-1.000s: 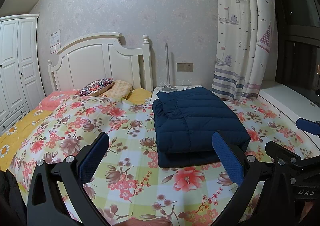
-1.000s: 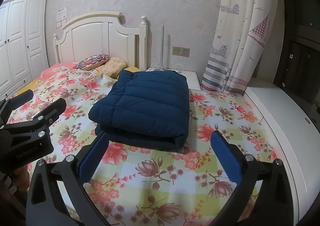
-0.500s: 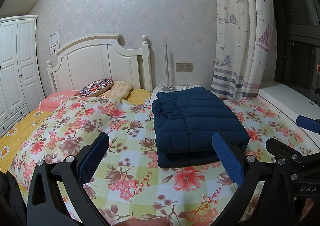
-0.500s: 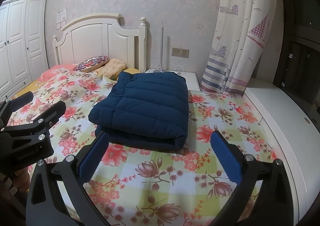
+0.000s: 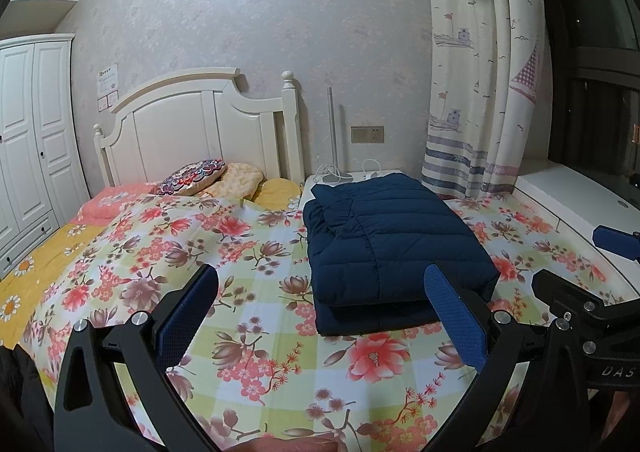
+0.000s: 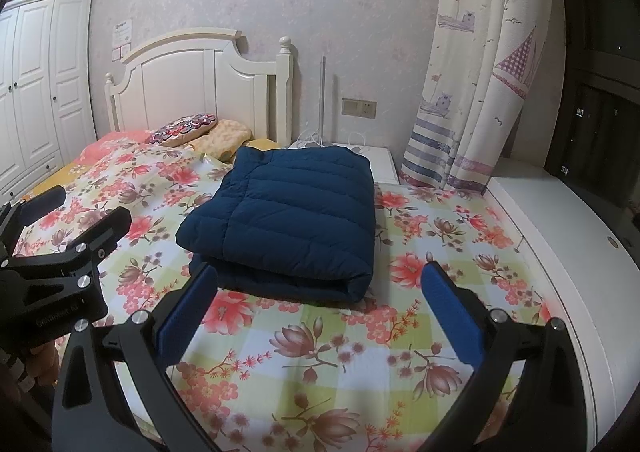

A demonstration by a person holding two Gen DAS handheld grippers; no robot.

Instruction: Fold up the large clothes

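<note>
Jacket (image 5: 390,244) folded on bedspread (image 5: 248,336), tools apart

Place: we take this for a bedroom in a home.
Bed: ahead of our claws, a bed (image 5: 120,252) under a floral quilt (image 6: 360,332), with a white wooden headboard (image 5: 200,132) at its far end.
Pillows: we see a patterned cushion (image 5: 194,181) and yellow pillows (image 5: 240,182) against the headboard, far ahead and left.
Wardrobe: far left, we see a white panelled wardrobe (image 6: 36,84).
Window side: to the right hangs a curtain (image 5: 480,72) printed with sailing boats, beside a dark window (image 6: 600,72).
Wall: we note pale patterned wallpaper (image 5: 280,12) and a socket plate (image 5: 367,134).
</note>
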